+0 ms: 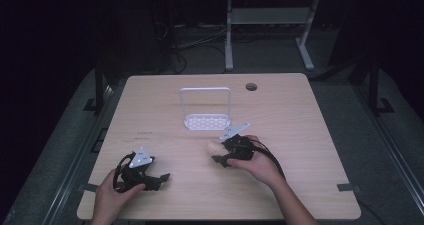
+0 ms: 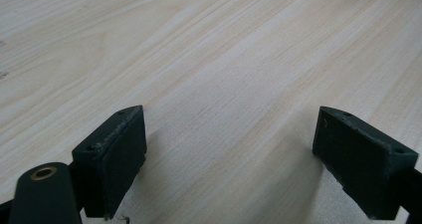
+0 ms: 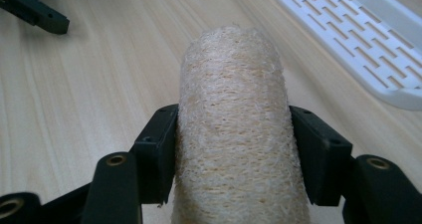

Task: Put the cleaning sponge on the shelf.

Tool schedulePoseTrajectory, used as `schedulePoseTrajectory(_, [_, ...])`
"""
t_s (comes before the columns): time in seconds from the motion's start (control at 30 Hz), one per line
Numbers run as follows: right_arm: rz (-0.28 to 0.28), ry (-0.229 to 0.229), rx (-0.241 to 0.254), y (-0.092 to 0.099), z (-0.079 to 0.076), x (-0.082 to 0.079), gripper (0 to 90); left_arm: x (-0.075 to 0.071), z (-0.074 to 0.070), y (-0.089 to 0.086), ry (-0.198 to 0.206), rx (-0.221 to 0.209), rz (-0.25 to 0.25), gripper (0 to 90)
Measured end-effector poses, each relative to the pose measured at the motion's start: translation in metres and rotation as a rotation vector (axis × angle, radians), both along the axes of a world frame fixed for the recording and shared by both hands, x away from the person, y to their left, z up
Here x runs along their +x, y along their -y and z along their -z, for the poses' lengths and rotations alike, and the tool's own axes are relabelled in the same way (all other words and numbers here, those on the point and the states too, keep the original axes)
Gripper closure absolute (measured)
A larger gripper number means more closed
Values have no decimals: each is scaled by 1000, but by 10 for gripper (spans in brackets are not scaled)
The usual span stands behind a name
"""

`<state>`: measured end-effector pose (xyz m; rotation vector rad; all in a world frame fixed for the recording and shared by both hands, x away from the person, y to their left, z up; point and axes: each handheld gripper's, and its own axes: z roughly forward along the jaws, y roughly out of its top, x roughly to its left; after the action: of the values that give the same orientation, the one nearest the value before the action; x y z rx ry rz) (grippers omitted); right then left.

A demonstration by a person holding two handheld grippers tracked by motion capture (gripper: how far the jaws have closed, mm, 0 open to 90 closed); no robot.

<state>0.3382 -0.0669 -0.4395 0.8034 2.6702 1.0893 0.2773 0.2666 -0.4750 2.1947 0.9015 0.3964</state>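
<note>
Item held: a loofah (image 3: 234, 129), a pale, fibrous, rounded roll; you have it between the jaws of your right gripper (image 3: 233, 154), and its end reaches forward past the pads.
Loofah, high view: the loofah (image 1: 215, 146) shows as a small pale lump at the tip of your right gripper (image 1: 220, 152), just above the table (image 1: 300, 150), near the middle of the board and a little toward you from the rack.
Right claw: closed against the loofah on both sides; the pads (image 3: 159, 149) press its flanks, and the roll fills the whole gap between them.
Right hand: your right hand (image 1: 255, 162) wraps the gripper body from the near right side.
Left claw: your left gripper (image 2: 229, 164) stands wide, with bare wood between the jaws and nothing in them.
Left gripper, high view: your left gripper (image 1: 162, 177) lies low over the near left part of the table, in your left hand (image 1: 112, 192), well apart from the loofah.
Rack: a white rack (image 1: 207, 121) with a slotted base and an upright wire frame stands at the table's centre, just beyond the loofah; its slotted base (image 3: 348, 40) shows at the upper right in the right gripper view.
Table fitting: a round cable hole (image 1: 251, 87) sits near the far edge, right of the rack.
</note>
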Motion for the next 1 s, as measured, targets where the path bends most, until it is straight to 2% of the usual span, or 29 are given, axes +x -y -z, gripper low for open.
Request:
schedulePoseTrajectory(0.4, [43,15,9,-2,-3,13,402,0,0,0,-1,-1,-1,131])
schedulePoseTrajectory(1.0, [66,25,16,-12,-11,32,403,0,0,0,-3,-4,-3,131])
